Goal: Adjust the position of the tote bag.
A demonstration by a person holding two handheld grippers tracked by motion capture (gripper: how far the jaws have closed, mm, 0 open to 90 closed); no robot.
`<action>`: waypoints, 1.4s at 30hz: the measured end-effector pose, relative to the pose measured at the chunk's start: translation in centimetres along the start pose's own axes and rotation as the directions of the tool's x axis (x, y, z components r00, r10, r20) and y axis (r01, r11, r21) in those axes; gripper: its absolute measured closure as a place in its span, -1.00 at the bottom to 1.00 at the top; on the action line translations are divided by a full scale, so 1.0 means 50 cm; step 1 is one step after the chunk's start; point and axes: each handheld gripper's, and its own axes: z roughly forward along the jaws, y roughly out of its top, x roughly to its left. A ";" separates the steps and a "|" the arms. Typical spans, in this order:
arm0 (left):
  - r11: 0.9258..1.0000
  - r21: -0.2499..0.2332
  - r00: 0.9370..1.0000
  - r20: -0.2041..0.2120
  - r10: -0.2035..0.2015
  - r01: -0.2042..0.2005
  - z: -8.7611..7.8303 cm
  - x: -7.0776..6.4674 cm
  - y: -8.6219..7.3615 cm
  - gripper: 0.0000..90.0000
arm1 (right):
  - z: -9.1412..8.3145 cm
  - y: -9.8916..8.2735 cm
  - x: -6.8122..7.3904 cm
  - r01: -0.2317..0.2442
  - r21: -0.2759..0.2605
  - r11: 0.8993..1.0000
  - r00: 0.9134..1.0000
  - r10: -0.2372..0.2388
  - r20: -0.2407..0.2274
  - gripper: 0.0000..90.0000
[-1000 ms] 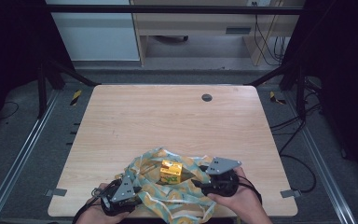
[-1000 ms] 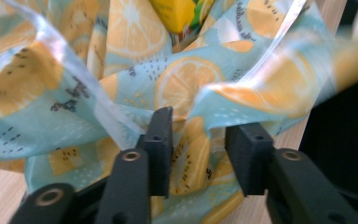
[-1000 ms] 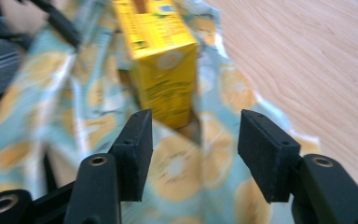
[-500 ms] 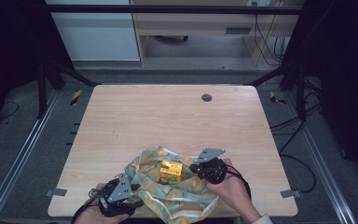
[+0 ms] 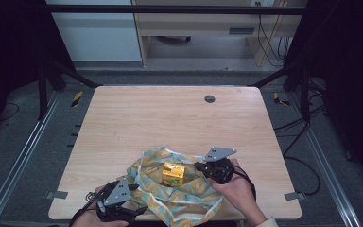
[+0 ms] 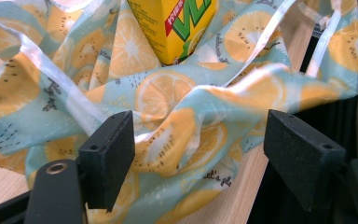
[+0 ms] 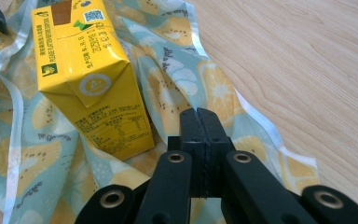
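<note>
Carton (image 5: 173, 173) stands on the fruit-print cloth (image 5: 189, 201) at the tabletop's (image 5: 170, 118) near edge, right claw (image 7: 199, 116) closed beside it, left claw (image 6: 200, 140) just opening, cloth between unpressed.

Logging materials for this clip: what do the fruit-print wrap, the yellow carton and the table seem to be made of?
Fruit-print wrap: thin glossy plastic film or coated cloth, judging by its shiny pale edge strips and sharp creases; can't tell which. Yellow carton: printed coated paperboard, with folded seams and a slight sheen. Table: light wood-grain top, likely matte laminate.
</note>
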 end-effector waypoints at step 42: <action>0.989 0.106 0.995 0.010 0.104 -0.105 0.151 0.005 0.045 -0.14 | 0.001 -0.002 -0.020 -0.069 -0.081 0.994 0.998 0.067 -0.018 0.99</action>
